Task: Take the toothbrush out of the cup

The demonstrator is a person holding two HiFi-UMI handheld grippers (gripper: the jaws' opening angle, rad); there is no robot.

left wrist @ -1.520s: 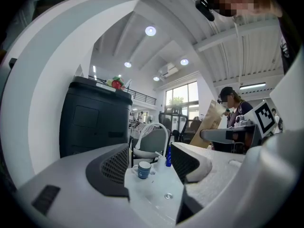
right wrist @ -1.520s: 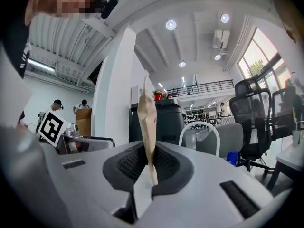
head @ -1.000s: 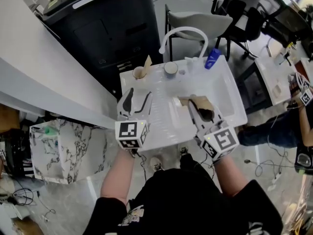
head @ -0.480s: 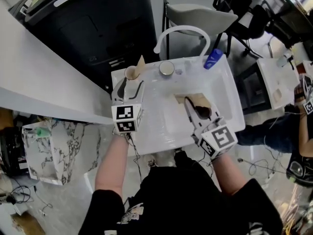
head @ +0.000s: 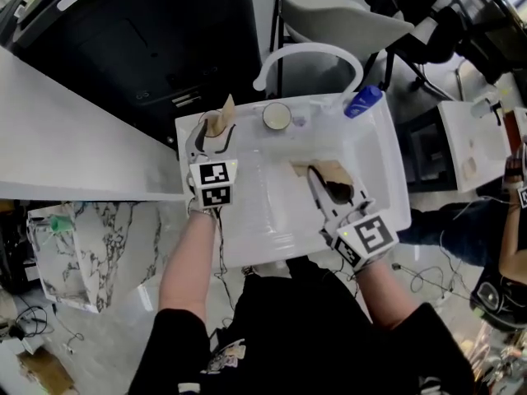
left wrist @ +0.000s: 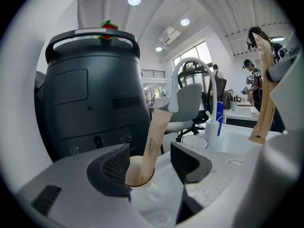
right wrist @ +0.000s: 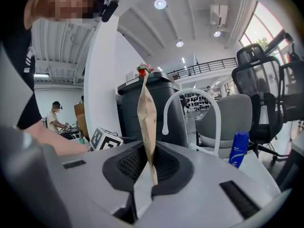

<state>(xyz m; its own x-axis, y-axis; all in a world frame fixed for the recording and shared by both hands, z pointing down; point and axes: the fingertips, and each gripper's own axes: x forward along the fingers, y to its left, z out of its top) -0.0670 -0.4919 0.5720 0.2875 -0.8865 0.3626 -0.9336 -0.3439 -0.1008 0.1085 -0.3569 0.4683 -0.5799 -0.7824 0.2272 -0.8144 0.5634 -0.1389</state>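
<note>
From the head view, the cup (head: pixel 216 125) sits at the sink's (head: pixel 288 220) far left corner. Only the left gripper view shows the left claw (left wrist: pixel 149 163) open, its jaws flanking the cup. The paper-sleeved toothbrush (left wrist: pixel 155 139) stands inside, its long axis leaning up and right. In the right gripper view, the right claw (right wrist: pixel 151 167) pinches an upright brown paper packet (right wrist: pixel 147 113).

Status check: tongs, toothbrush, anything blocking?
Left tongs open, cup between them. Paper-wrapped toothbrush standing in cup, not gripped. Right tongs shut on brown paper packet. Nothing seen blocking the lift.
</note>
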